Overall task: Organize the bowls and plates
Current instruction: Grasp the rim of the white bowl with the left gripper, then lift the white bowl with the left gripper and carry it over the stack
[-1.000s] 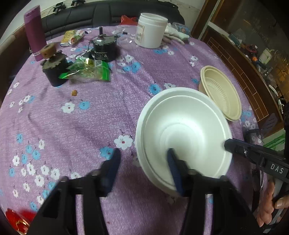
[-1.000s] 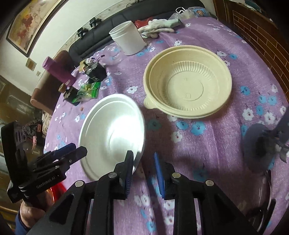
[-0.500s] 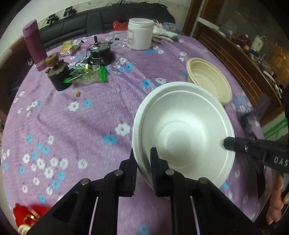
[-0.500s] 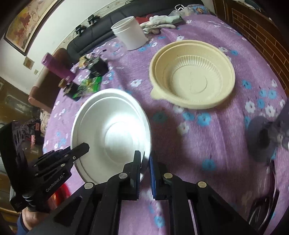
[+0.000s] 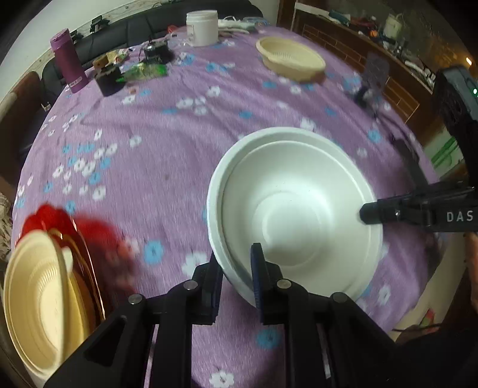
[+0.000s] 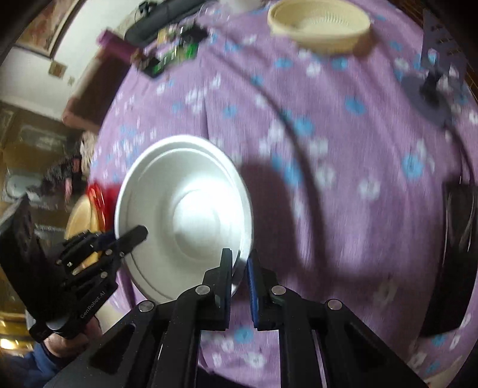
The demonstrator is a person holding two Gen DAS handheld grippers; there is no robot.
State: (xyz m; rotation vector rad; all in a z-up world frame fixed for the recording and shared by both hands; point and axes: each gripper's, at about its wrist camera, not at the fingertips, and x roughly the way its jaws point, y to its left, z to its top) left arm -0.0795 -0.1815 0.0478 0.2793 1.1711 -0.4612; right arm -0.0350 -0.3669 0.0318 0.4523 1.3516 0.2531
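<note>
left wrist view: the white bowl [image 5: 295, 209] is seen held above the purple flowered tablecloth [image 5: 167, 155], right of centre in the frame. the left gripper [image 5: 236, 280] is clamped on the bowl's near rim, one pad inside the bowl and the other against its outer wall; the rim is pinched between them. the jaws are recorded as easing open slightly, yet the rim is still pressed by both pads. the right gripper [image 5: 366, 212] is seen entering from the right edge, its tip set on the opposite rim of the same bowl. a cream bowl [image 5: 291, 58] is noted far across the table, well apart from the white bowl. at the lower left a second cream bowl [image 5: 38, 301] is seen resting on a red plate [image 5: 77, 232], at the table's edge, blurred. a purple bottle [image 5: 67, 65] and a white jar [image 5: 201, 27] are noted at the far side.

right wrist view: the white bowl [image 6: 183, 215] is shown left of centre, tilted toward the camera. the right gripper [image 6: 239, 273] is closed on its lower right rim, the rim caught between the two pads. the left gripper [image 6: 134, 234] is seen at the bowl's left rim, carried by a hand [image 6: 68, 343] at the lower left. the far cream bowl [image 6: 319, 25] is seen at the top of the frame. the tablecloth is heavily blurred.
</note>
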